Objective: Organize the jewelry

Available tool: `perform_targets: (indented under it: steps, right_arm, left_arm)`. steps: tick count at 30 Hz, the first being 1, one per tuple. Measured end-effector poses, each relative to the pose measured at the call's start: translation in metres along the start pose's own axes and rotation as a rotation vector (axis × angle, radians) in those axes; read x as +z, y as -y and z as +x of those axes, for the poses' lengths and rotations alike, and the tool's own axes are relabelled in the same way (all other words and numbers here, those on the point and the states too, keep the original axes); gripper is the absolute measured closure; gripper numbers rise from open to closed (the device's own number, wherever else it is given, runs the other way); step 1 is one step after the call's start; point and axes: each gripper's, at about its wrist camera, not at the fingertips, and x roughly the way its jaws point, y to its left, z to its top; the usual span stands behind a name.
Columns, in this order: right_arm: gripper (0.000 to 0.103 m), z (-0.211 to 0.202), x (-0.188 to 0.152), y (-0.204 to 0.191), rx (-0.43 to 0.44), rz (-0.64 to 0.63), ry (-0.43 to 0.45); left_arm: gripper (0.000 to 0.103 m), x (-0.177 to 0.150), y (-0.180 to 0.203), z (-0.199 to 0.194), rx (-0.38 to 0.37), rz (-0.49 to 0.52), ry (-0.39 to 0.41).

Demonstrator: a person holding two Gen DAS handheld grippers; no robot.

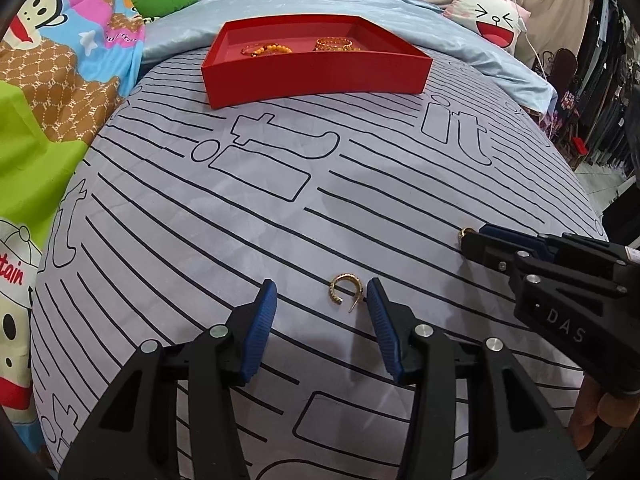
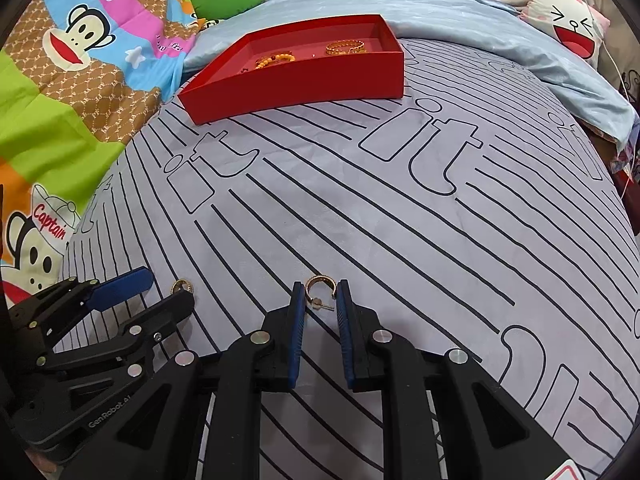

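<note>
Two gold hoop earrings lie on the striped grey sheet. My left gripper (image 1: pixel 322 294) is open, its blue pads on either side of one earring (image 1: pixel 345 289), which lies closer to the right pad. My right gripper (image 2: pixel 319 293) has its pads closed in around the other earring (image 2: pixel 319 289), which sits between the fingertips. In the left wrist view the right gripper (image 1: pixel 466 238) shows at the right with that earring (image 1: pixel 463 233) at its tip. A red tray (image 1: pixel 316 76) at the far side holds a bead bracelet (image 1: pixel 266 49) and gold bangles (image 1: pixel 334 44).
Colourful cartoon blankets (image 1: pixel 60 60) lie to the left. A light blue sheet (image 1: pixel 460 32) and a cat-face pillow (image 1: pixel 492 24) lie behind the tray. The bed edge falls away at the right, with hanging clothes (image 1: pixel 608 80) beyond.
</note>
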Motion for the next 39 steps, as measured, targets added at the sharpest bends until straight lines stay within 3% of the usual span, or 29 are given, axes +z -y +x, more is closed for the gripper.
perform_targets:
  steps: [6, 16, 30, 39]
  right_arm:
    - [0.088, 0.0, 0.0, 0.0, 0.0, -0.002, 0.0]
    - [0.088, 0.0, -0.001, -0.001, 0.002, -0.001, 0.001]
    - [0.088, -0.009, 0.007, -0.005, 0.019, -0.007, 0.026]
    - [0.088, -0.021, 0.041, -0.008, 0.029, -0.023, 0.096]
  left_arm:
    - [0.061, 0.001, 0.001, 0.001, 0.004, 0.004, 0.006]
    - [0.086, 0.003, 0.007, 0.002, -0.02, 0.026, 0.0]
    - [0.086, 0.015, 0.013, -0.006, -0.051, 0.035, 0.012]
    - [0.086, 0.046, 0.016, -0.012, -0.058, 0.044, 0.07]
